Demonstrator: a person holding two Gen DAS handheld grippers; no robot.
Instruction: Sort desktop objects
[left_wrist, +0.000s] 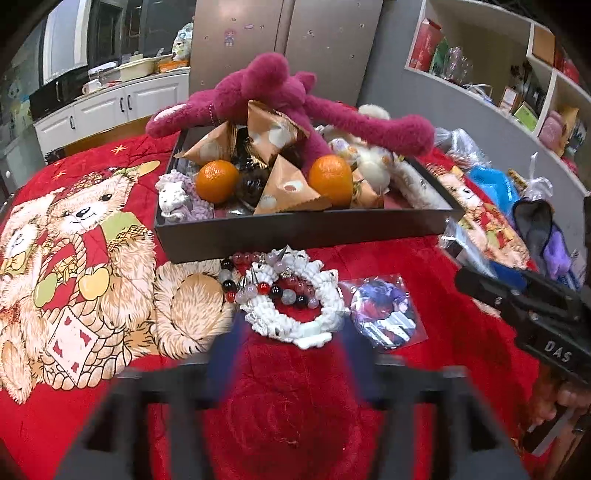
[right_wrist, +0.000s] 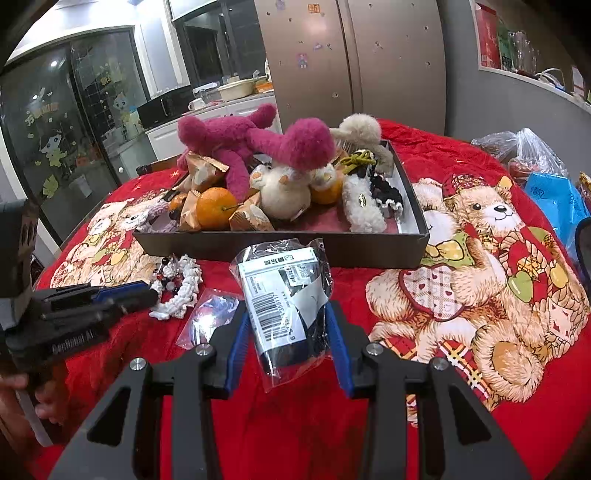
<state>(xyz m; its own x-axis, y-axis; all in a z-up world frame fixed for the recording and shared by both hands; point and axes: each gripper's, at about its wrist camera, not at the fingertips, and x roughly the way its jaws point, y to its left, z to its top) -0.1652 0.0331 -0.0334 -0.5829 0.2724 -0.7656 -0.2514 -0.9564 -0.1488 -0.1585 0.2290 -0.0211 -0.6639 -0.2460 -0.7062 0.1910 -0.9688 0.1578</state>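
A black tray on the red bear blanket holds a magenta plush, two oranges, paper packets and fluffy toys; it also shows in the right wrist view. In front of it lie a white scrunchie with a bead bracelet and a bagged round badge. My left gripper is open, blurred, just short of the scrunchie. My right gripper is shut on a clear plastic bag with a barcode label, held above the blanket in front of the tray.
Plastic bags and a blue package lie at the table's right side. A dark pouch with purple lining sits right of the tray. Kitchen cabinets, a fridge and shelves stand behind the table.
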